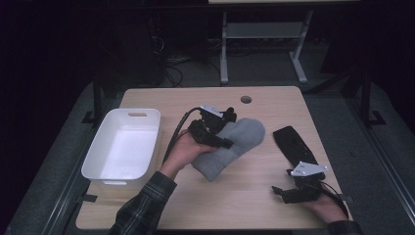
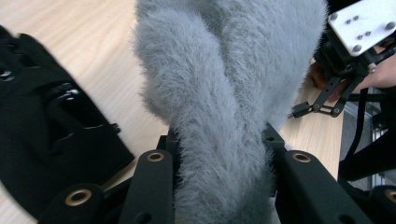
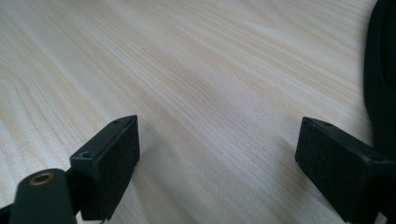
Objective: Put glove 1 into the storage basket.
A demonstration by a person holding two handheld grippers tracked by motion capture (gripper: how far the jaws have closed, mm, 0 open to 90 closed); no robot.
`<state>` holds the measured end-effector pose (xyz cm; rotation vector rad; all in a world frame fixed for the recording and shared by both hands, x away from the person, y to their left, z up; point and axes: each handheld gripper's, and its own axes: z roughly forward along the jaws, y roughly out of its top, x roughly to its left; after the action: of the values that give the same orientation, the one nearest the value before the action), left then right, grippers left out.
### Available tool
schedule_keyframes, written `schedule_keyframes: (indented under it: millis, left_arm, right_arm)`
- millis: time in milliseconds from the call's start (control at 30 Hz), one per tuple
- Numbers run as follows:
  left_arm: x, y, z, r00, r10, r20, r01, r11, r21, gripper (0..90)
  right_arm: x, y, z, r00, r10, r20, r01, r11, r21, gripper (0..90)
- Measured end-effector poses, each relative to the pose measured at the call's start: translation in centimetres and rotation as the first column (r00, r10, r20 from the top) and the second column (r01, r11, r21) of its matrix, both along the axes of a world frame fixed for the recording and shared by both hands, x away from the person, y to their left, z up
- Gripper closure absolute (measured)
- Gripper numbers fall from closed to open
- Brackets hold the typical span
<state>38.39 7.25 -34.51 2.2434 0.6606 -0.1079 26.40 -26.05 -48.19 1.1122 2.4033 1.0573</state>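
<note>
On wooden table: grey mitten, white bin; dark room.

Grey mitten in left tool (mid-table)

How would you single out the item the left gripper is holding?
On the wooden table, right of the white bin, the left gripper clamps a fuzzy grey mitten. Unlike the flat black glove further right, it is pale, thick and furry.
</note>
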Motion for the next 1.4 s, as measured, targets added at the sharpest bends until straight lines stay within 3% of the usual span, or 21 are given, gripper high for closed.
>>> schedule_keyframes:
  millis: [400, 767, 1100, 1400]
  left_arm:
    - [0.4, 3.8, 3.2, 0.9975, 0.065, 0.028, -0.064, 0.9978, -0.012, 66.0]
    - [0.7, 8.5, 5.5, 0.9876, 0.148, 0.054, -0.147, 0.989, -0.017, 65.9]
    - [0.6, 13.1, 6.7, 0.9684, 0.24, 0.069, -0.24, 0.9708, -0.009, 65.9]
    - [0.1, 17.5, 7.1, 0.9444, 0.32, 0.076, -0.321, 0.9472, -0.003, 65.9]
  right_arm:
    - [0.0, 0.0, 0.0, 1.0, 0.0, 0.0, 0.0, 1.0, 0.001, 13.4]
    - [0.0, 0.0, 0.0, 1.0, 0.001, 0.001, -0.001, 1.0, -0.002, 13.2]
    - [0.0, 0.1, 0.0, 0.9999, -0.01, -0.006, 0.01, 1.0, -0.001, 10.8]
    - [0.0, 0.1, -0.1, 1.0, -0.005, -0.004, 0.005, 1.0, -0.004, 9.6]
